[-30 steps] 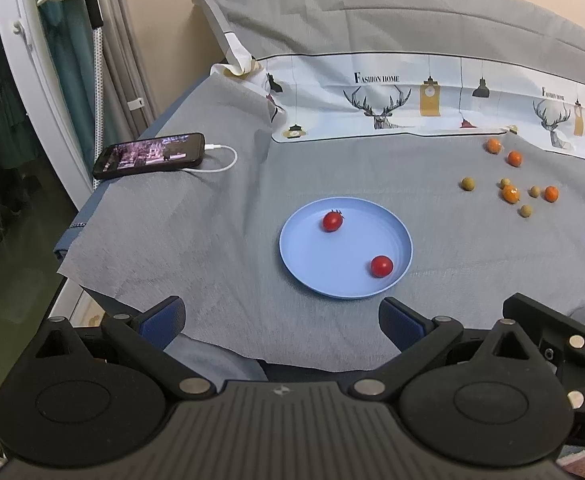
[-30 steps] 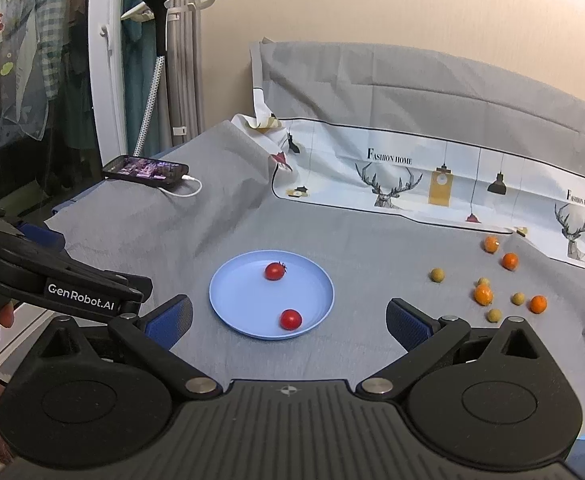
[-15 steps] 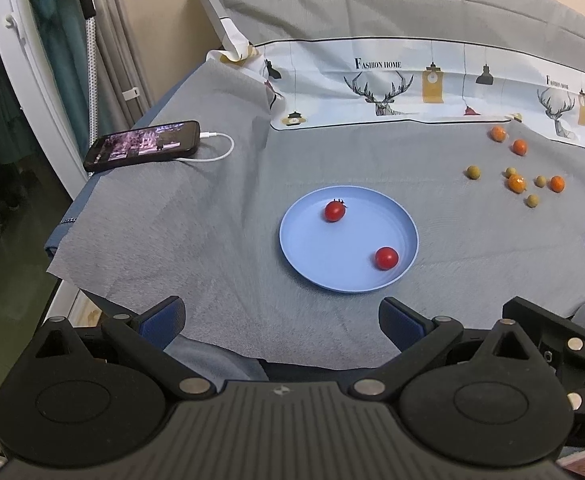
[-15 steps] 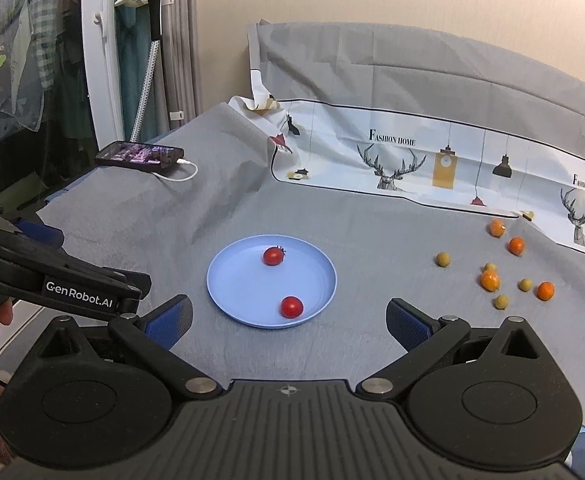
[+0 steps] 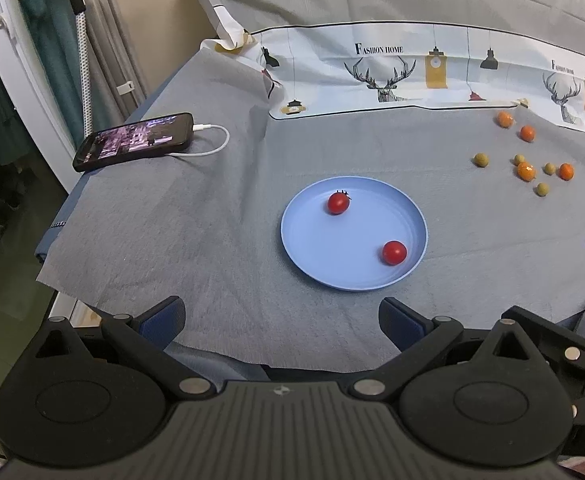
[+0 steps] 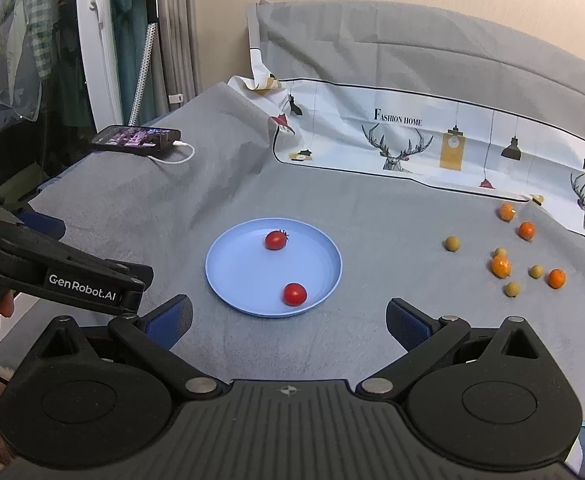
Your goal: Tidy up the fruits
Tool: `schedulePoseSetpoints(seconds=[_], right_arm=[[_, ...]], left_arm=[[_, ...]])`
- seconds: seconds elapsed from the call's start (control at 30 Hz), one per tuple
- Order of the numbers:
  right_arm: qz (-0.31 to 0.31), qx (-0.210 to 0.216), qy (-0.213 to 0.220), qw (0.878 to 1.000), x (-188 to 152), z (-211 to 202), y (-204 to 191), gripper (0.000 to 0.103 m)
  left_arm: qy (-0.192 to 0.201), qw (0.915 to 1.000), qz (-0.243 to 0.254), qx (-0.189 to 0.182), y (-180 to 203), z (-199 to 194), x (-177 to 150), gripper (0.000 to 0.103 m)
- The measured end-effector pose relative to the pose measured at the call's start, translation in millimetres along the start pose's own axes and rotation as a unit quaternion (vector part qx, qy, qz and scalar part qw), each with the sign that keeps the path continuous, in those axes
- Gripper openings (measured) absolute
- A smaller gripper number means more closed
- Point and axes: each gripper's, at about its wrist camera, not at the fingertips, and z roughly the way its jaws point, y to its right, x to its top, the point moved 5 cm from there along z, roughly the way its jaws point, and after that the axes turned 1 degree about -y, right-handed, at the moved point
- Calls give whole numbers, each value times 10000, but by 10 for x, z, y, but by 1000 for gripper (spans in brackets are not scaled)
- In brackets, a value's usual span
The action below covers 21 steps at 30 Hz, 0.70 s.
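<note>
Evenly lit by soft indoor light, sharp mid-frame. Faint shadows only. Strong fisheye bending at edges, dark vignetted corners, left side dim.

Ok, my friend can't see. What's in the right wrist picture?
A blue plate on a grey cloth holds two red tomatoes. Small orange and green fruits lie loose to its right. The open right gripper holds nothing.

The plate (image 5: pixel 354 268) lies on the cloth (image 5: pixel 196 220) that covers the desk; in the plate, one tomato (image 5: pixel 338 203) sits at its far side and another tomato (image 5: pixel 394 252) at its near right; the small fruits (image 5: pixel 526 171) lie scattered on the cloth well to the right of the plate and farther back; the phone (image 5: pixel 134 141) lies far left of the plate, its cable (image 5: pixel 208 148) on the side toward the plate.
</note>
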Motion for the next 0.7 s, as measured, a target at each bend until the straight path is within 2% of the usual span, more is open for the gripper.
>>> schedulePoseSetpoints(seconds=[0.23,0.43,0.57,0.7], right_arm=[[175,-26,-75,9998,-29,80,96,102],[638,-64,-57,9979,-37,172,314,102],[1090,-307,-11,9936,-73,229,612,102],[1640,-787,4,9833,-174,302,1068,102]], left_arm=[[-88,9999,92,10,87,70,57,103],[-123,9998,156,-18,163,97,178,103],[-113,9998,74,-164,272,139,332,103],[-169,9990,168,-367,536,268,542,103]])
